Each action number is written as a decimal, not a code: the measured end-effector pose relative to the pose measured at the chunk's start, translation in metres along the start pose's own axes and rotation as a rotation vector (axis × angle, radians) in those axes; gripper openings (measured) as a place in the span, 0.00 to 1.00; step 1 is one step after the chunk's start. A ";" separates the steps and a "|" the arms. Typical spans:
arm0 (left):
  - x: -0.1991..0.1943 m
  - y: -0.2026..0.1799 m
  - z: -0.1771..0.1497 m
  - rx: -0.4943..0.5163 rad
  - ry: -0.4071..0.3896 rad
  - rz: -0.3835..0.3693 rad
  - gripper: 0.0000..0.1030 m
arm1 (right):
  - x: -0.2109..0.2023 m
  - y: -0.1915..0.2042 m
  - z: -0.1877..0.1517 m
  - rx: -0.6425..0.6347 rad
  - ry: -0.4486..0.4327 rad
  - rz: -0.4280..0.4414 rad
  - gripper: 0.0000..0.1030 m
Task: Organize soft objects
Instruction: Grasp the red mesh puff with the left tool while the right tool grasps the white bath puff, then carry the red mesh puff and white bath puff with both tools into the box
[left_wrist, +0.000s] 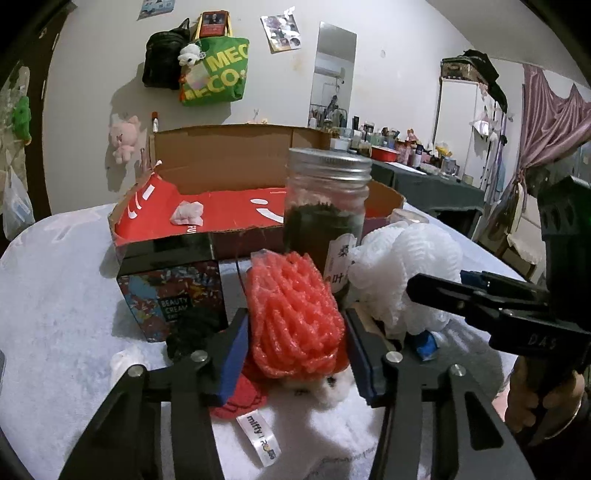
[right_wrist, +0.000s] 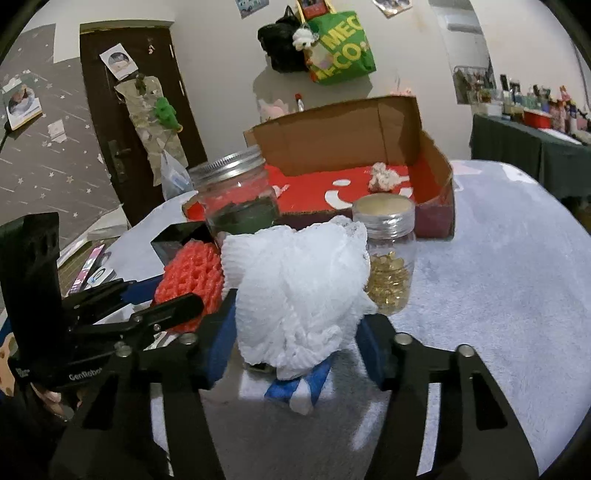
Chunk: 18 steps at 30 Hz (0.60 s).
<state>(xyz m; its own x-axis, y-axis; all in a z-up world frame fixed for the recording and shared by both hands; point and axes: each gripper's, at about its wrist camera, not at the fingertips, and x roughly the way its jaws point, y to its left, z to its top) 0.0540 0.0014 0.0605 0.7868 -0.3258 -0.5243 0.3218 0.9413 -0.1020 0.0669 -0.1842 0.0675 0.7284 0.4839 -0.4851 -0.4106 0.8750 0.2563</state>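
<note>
A red foam net lies on a small plush toy with a label. My left gripper is open, its blue pads on both sides of the red net. A white foam net sits over a blue and white soft thing. My right gripper is open around the white net, and it shows from the side in the left wrist view. The red net is to its left. A small pink soft thing lies in the cardboard box.
A glass jar with dark leaves stands behind the nets. A jar of gold capsules stands right of the white net. A black cosmetics box is at the left. The table has a pale fuzzy cover.
</note>
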 end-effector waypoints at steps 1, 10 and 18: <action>-0.001 0.000 0.000 -0.002 -0.002 -0.003 0.50 | -0.002 0.001 0.000 -0.002 -0.007 0.001 0.48; -0.027 0.000 0.010 0.000 -0.044 -0.019 0.48 | -0.023 0.005 0.000 0.001 -0.072 0.015 0.39; -0.048 0.009 0.033 0.017 -0.072 -0.020 0.48 | -0.049 0.004 0.018 -0.003 -0.126 0.020 0.39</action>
<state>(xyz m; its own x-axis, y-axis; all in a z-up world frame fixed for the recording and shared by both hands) 0.0370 0.0227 0.1126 0.8161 -0.3503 -0.4597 0.3458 0.9332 -0.0972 0.0400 -0.2042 0.1071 0.7829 0.4994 -0.3712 -0.4272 0.8651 0.2628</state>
